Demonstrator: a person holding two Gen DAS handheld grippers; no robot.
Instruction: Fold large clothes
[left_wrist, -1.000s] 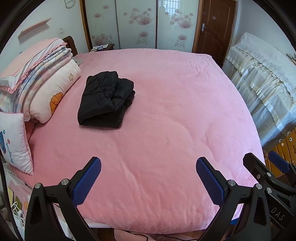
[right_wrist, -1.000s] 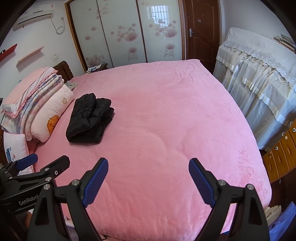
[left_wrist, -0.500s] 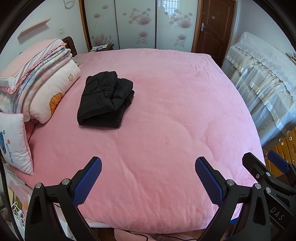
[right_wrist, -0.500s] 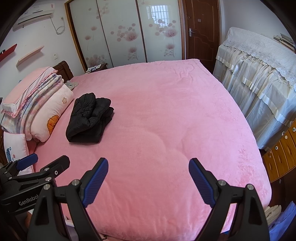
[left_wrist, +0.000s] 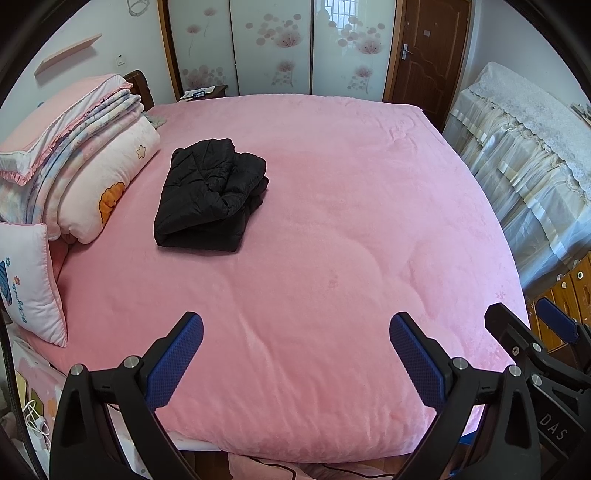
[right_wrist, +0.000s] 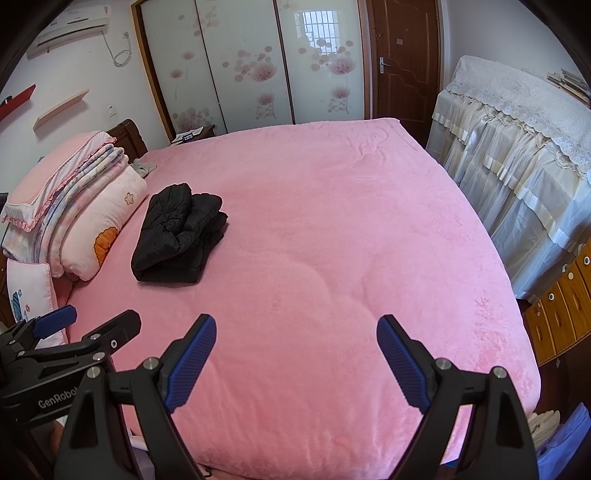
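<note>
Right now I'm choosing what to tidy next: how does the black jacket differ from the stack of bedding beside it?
The black jacket is dark, quilted and a low bundle; the stack of bedding is pale pink, patterned and piled higher. The jacket lies out on the pink bedspread; the bedding sits at its left edge. Both are folded.

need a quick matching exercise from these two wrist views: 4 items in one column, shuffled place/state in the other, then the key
Items
1. black jacket
2. left gripper
3. stacked bedding
4. brown door

Place or state
A. piled at the head end of the pink bed
B. closed, on the far wall
C. folded into a bundle, lying on the bed
D. open, holding nothing, over the near edge of the bed

Pairs: 1-C, 2-D, 3-A, 4-B
</note>
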